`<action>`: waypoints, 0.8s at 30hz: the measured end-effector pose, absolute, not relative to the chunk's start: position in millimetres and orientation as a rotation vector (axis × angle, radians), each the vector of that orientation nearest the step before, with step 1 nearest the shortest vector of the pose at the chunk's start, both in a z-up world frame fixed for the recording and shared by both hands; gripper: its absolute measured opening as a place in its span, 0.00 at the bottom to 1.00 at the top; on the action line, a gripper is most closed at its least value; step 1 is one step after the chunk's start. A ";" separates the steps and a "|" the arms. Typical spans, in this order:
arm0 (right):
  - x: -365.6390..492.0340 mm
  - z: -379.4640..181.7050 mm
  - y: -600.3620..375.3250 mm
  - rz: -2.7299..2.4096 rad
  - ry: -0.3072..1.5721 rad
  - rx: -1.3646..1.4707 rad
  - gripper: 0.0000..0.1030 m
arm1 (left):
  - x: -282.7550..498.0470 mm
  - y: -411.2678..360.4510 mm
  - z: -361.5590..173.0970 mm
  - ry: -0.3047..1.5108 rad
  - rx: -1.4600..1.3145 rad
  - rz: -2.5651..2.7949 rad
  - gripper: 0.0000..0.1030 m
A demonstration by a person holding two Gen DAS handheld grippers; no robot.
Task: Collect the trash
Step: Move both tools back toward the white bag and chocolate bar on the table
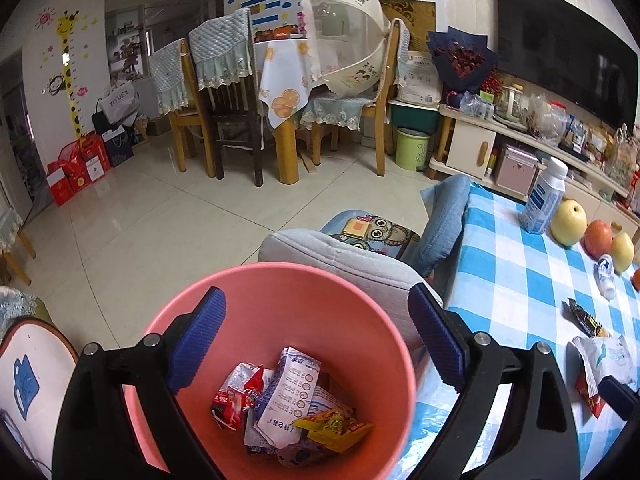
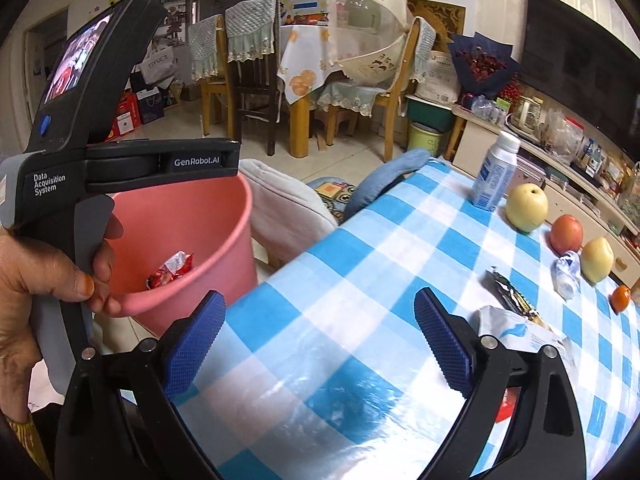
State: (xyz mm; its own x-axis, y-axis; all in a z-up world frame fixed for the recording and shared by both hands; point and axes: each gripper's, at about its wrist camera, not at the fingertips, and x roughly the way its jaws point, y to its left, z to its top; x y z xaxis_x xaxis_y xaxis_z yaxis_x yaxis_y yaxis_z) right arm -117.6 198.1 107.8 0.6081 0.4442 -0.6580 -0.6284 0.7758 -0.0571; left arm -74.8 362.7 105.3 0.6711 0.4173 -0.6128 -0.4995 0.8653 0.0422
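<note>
L wrist view: left gripper [image 1: 316, 340] is held wide open, empty, over the pink bin [image 1: 280, 276], w/ wrappers seen inside. R wrist view: right gripper [image 2: 320, 344] is spread open, empty, above the checked tablecloth [image 2: 360, 264]; white wrapper [image 2: 516, 330] lies just right of it, dark wrapper [image 2: 508, 290] beyond, long axis slanted away. Right hand is judged nearer.
</note>
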 end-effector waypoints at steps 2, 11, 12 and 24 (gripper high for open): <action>-116.1 107.9 190.3 0.621 0.671 -0.296 0.92 | -71.0 355.7 104.6 0.661 -0.115 0.514 0.90; -110.7 109.2 151.5 0.577 0.669 -0.267 0.93 | -58.4 324.8 103.7 0.654 -0.060 0.485 0.91; -110.5 109.0 147.6 0.573 0.666 -0.264 0.93 | -57.1 321.4 103.7 0.651 -0.053 0.479 0.91; -94.2 109.7 88.9 0.572 0.695 -0.122 0.95 | -41.4 282.0 94.9 0.667 0.012 0.387 0.91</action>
